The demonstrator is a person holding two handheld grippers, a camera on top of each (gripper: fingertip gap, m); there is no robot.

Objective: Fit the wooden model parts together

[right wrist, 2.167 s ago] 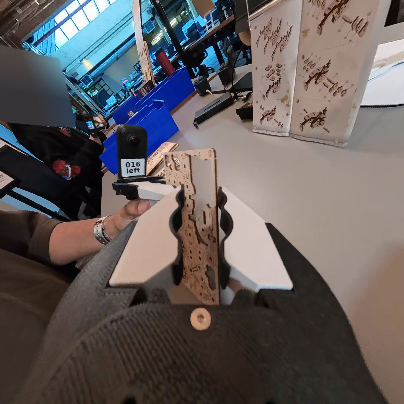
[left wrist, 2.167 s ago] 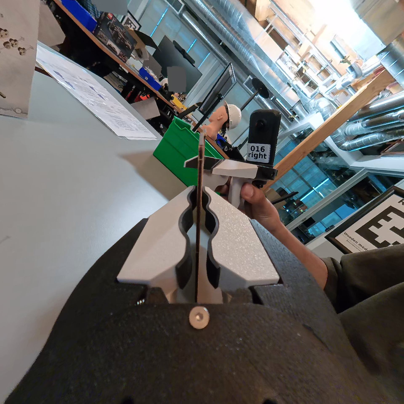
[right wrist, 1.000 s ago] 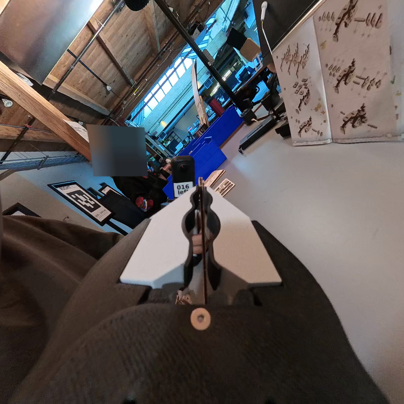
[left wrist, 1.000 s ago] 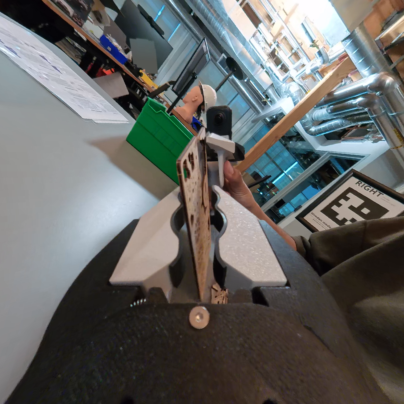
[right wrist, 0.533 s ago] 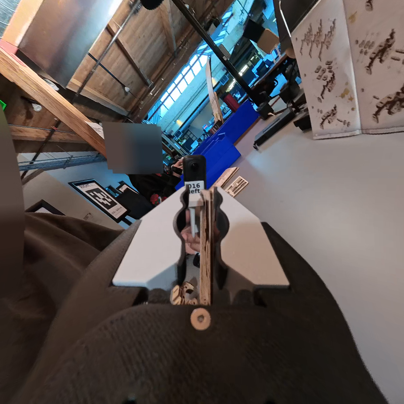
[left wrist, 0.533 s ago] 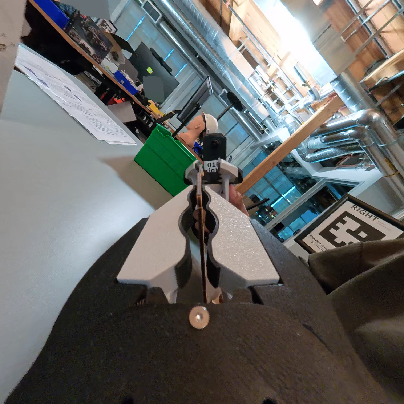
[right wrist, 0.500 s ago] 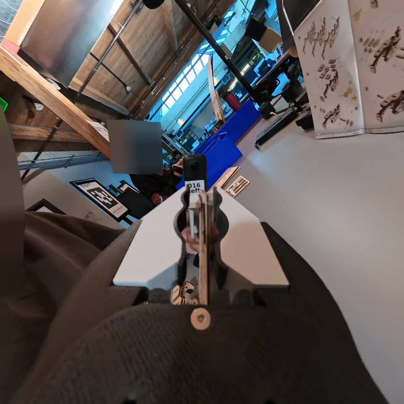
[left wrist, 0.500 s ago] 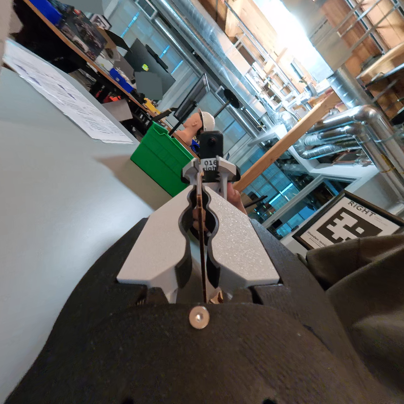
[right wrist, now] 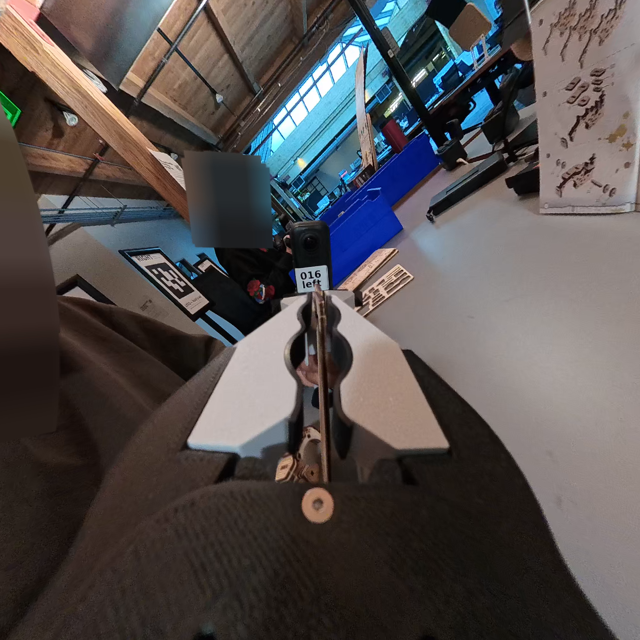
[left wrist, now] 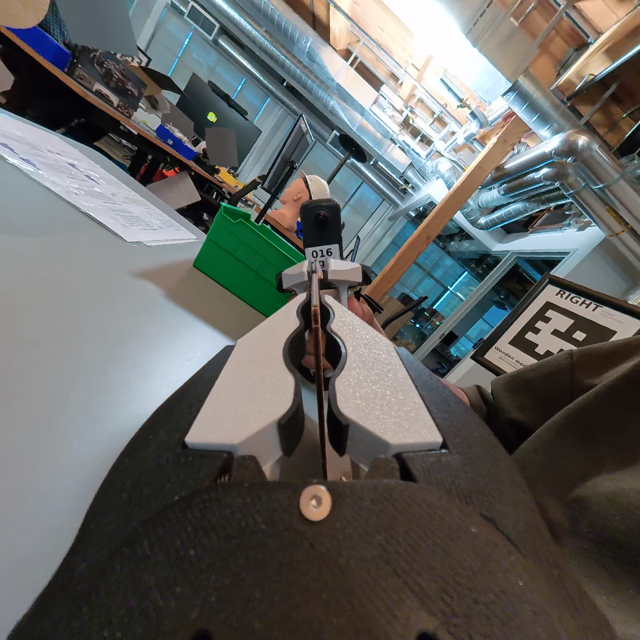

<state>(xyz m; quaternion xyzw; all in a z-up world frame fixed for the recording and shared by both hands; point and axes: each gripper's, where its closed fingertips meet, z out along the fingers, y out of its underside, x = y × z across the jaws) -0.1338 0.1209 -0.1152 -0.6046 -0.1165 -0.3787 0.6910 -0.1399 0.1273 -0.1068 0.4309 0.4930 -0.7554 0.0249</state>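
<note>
My left gripper (left wrist: 314,306) is shut on a thin laser-cut wooden sheet (left wrist: 320,398), which I see edge-on between the grey fingers (left wrist: 374,381). My right gripper (left wrist: 320,277) faces it from the far end and looks clamped on the same sheet. In the right wrist view, the right gripper (right wrist: 318,299) is shut on the wooden sheet (right wrist: 323,388), also edge-on, with the left gripper (right wrist: 313,294) just beyond its tips. A small cut-out wooden part (right wrist: 299,462) hangs at the sheet's near end by the finger bases. Both grippers are held above the grey table (left wrist: 86,329).
A green bin (left wrist: 242,266) and a printed paper (left wrist: 90,197) sit on the table on the left side. Blue bins (right wrist: 363,225), two flat wooden sheets (right wrist: 381,280) and an upright instruction page (right wrist: 588,104) are on the right side. A person's olive sleeve (left wrist: 571,433) is close by.
The sheet was turned with its perforated face showing in the left view; now it is edge-on in both views. The two grippers have lined up head-on, still gripping.
</note>
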